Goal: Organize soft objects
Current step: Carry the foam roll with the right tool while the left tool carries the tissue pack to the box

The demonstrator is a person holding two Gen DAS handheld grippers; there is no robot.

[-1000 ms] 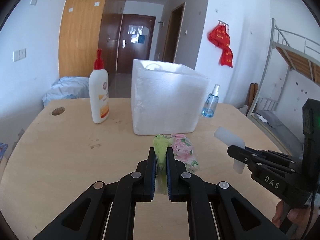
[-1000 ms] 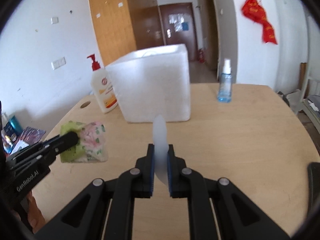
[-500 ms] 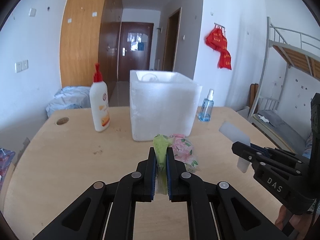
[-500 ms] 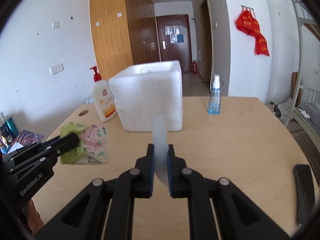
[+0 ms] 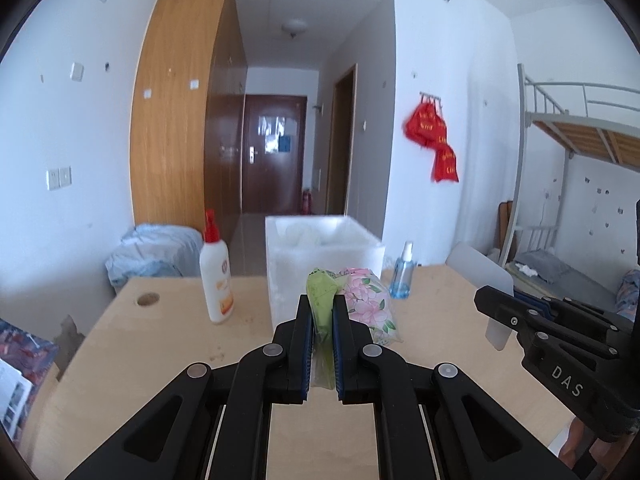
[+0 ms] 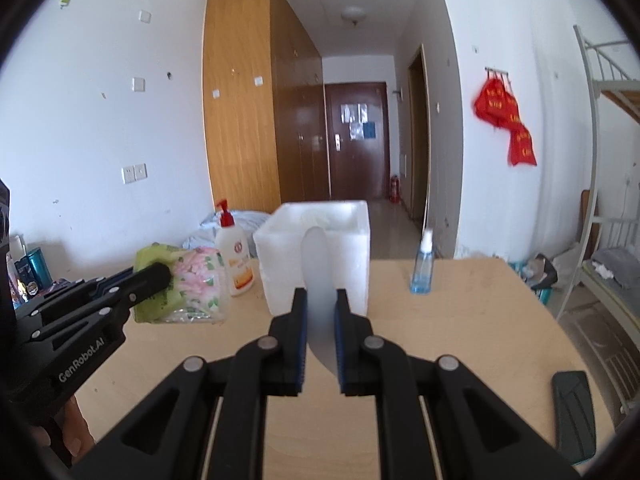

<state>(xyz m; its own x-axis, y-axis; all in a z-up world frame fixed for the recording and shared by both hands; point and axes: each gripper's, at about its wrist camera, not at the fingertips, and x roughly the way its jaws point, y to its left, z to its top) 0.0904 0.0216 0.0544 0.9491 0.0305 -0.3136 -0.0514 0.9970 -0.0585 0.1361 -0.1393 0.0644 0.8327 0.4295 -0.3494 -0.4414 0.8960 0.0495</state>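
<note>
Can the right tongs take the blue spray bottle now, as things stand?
Probably not: the right tongs are shut on a translucent white soft pad. The path to the blue spray bottle looks free.

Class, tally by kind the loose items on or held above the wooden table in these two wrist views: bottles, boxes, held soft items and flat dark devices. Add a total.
Bottles: 2 (white pump bottle with red top, clear blue spray bottle)
Boxes: 1 (white foam box)
Held soft items: 2 (green-and-pink floral plastic packet, translucent white flexible sheet)
Flat dark devices: 1 (black slab)
Total: 6
</note>
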